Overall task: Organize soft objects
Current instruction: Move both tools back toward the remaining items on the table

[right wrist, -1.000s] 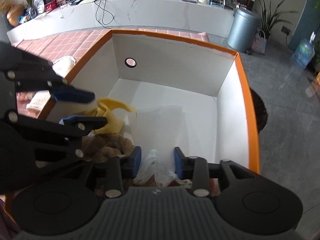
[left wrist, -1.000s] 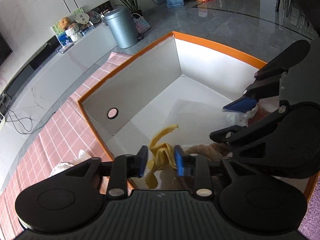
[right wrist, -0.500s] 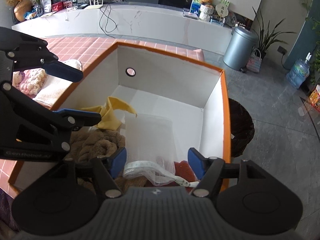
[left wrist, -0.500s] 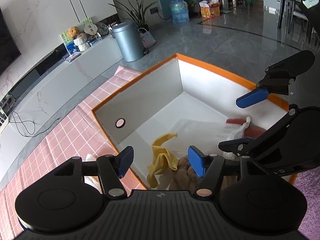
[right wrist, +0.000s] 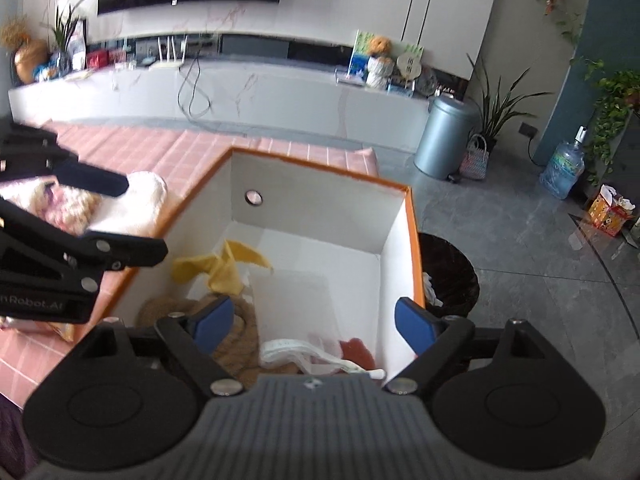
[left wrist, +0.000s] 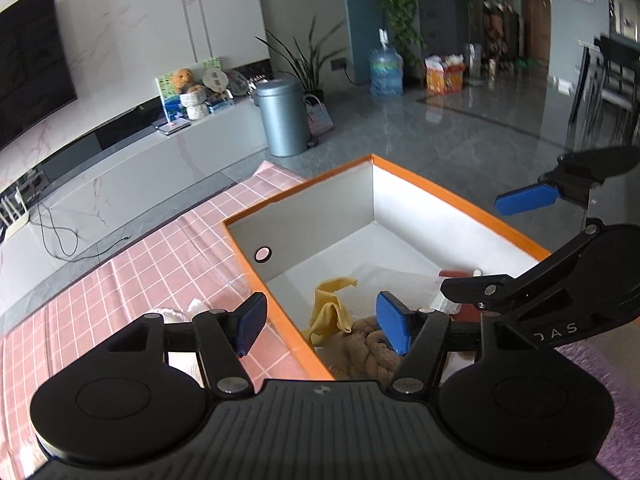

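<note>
An orange-rimmed white box (left wrist: 440,196) (right wrist: 412,240) stands on the pink checked cloth. Inside lie a yellow cloth (left wrist: 330,306) (right wrist: 224,264), a brown rope coil (left wrist: 366,346) (right wrist: 240,336), a white mesh bag (right wrist: 296,354) and a red item (right wrist: 356,350). My left gripper (left wrist: 322,326) is open and empty above the box's near left corner. My right gripper (right wrist: 312,322) is open and empty above the box's near side. Fluffy white and pink soft things (right wrist: 120,200) lie on the cloth left of the box.
The pink checked cloth (left wrist: 140,272) covers the table left of the box. A black waste basket (right wrist: 448,276) stands on the floor right of the box. A grey bin (left wrist: 282,116) and a low TV cabinet (right wrist: 240,92) are beyond.
Both grippers have opened wide and risen up and back from the box. The yellow cloth and the mesh bag were let go and lie in the box.
</note>
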`<state>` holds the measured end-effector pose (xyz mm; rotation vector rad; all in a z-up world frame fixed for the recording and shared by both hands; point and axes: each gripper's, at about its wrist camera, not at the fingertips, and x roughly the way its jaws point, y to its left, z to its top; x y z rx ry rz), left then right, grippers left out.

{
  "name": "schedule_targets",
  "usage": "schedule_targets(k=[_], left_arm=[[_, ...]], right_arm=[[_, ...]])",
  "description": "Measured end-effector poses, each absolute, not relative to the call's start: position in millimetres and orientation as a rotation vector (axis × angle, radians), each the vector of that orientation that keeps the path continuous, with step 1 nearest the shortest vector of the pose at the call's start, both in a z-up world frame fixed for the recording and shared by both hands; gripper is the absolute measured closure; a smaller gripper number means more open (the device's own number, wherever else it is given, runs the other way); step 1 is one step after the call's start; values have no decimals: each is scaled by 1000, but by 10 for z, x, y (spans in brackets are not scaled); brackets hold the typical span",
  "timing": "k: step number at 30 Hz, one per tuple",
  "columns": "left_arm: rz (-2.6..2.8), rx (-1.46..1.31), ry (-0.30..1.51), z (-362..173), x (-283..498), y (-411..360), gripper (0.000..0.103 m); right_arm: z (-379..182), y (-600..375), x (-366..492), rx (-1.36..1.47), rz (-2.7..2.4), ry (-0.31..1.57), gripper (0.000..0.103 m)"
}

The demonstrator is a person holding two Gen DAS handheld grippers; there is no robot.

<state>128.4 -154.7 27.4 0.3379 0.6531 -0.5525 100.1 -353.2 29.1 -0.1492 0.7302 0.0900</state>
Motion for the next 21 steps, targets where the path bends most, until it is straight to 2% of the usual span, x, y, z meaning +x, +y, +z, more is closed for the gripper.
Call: schedule_targets(k=[8, 21], left_arm=[[-486, 185, 629, 304, 1091, -1129, 29], [-352, 2, 621, 187, 797, -342, 29]], right_arm=[[404, -3271, 762, -77, 99, 629, 17], [394, -2686, 597, -23, 182, 581, 17]])
